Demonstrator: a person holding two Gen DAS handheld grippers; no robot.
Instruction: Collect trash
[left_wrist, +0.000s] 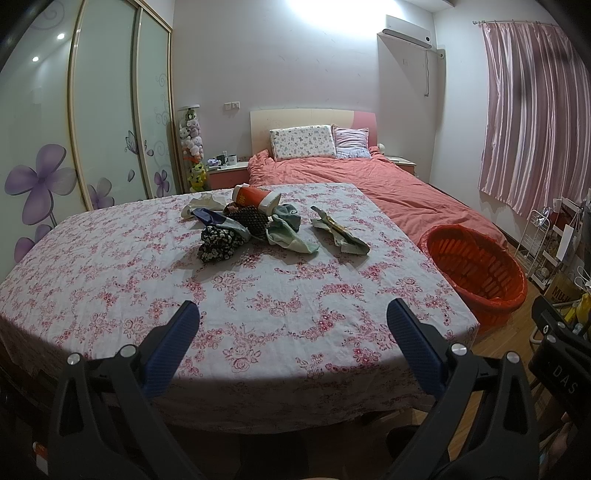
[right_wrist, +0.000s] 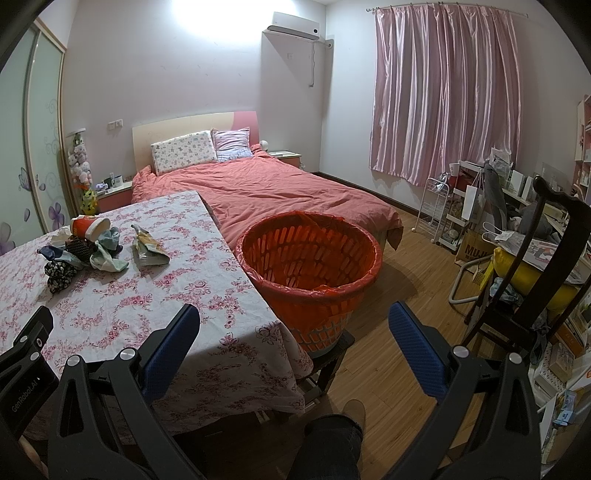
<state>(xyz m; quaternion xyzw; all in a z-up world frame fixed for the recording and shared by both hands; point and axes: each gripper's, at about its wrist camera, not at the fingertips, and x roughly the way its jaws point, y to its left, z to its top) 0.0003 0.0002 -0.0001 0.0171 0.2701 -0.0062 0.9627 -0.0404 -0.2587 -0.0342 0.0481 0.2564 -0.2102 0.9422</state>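
With both our left gripper (left_wrist: 293, 314) and right gripper (right_wrist: 294, 317) jaws wide and holding nothing above the near worktop (left_wrist: 258, 332), we should reach past it to the trash pile (left_wrist: 258, 221), pinch one piece firmly, then carry it to the orange basket (right_wrist: 310, 254) alongside

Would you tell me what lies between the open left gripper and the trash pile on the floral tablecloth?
Only bare floral tablecloth separates the left gripper from the trash pile, as the left wrist view shows.

Floral-clothed table (left_wrist: 110, 280), heaped litter (left_wrist: 236, 221), paper cup (left_wrist: 255, 199), wrapper (left_wrist: 340, 232)
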